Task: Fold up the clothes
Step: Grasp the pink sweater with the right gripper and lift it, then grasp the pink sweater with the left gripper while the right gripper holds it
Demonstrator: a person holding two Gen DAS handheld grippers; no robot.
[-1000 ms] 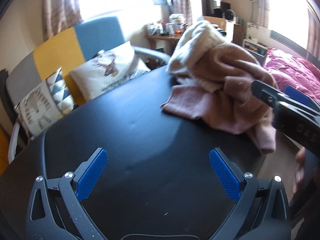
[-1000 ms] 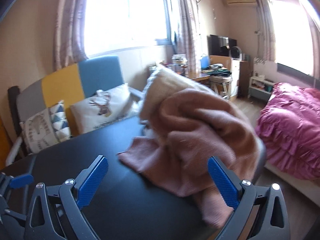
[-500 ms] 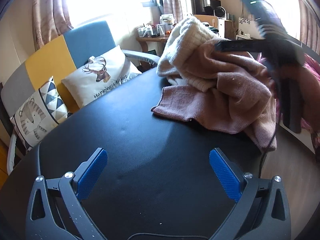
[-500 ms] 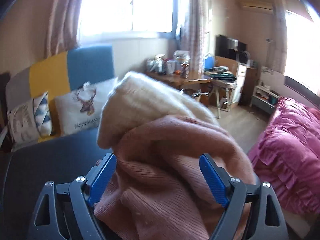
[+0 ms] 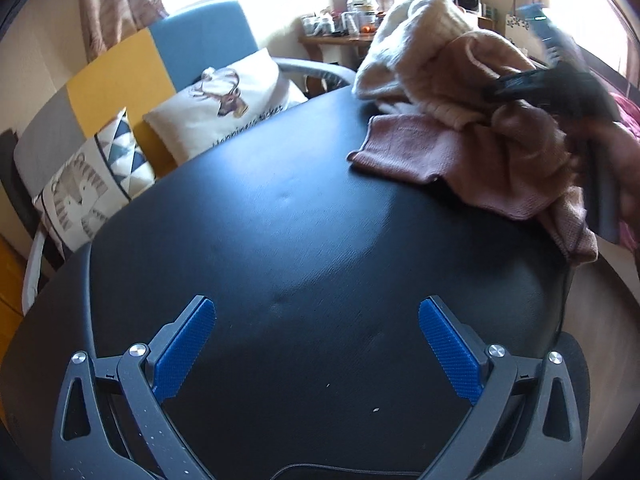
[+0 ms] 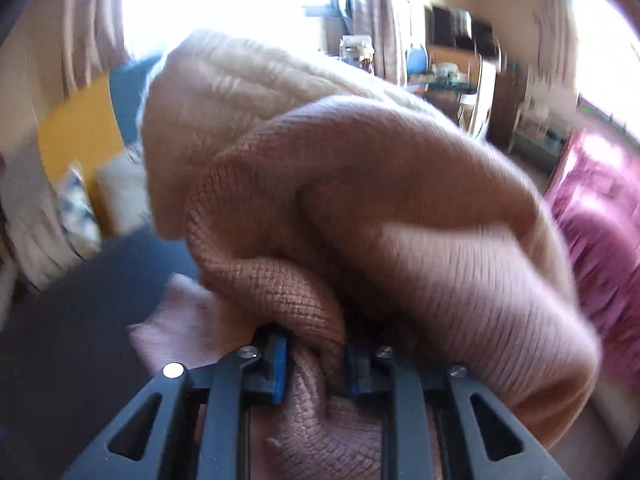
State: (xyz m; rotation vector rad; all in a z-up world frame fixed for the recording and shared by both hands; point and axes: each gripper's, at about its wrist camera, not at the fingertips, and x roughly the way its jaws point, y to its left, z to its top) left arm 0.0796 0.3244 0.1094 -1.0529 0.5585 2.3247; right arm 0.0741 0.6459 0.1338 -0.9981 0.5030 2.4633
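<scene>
Where table (image 5: 304, 216) lies bare, sweater (image 5: 404, 152) hem.

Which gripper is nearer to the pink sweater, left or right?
Right. The right gripper has just closed on a fold of the pink sweater; the left gripper hangs open over bare table, apart from it.

1. The left gripper (image 5: 316, 344) hangs with its blue pads (image 5: 184, 352) spread wide and nothing between them.
2. The right gripper (image 6: 314, 364) has just been closing; its pads (image 6: 278, 364) now pinch a fold of the pink sweater (image 6: 400, 220).
</scene>
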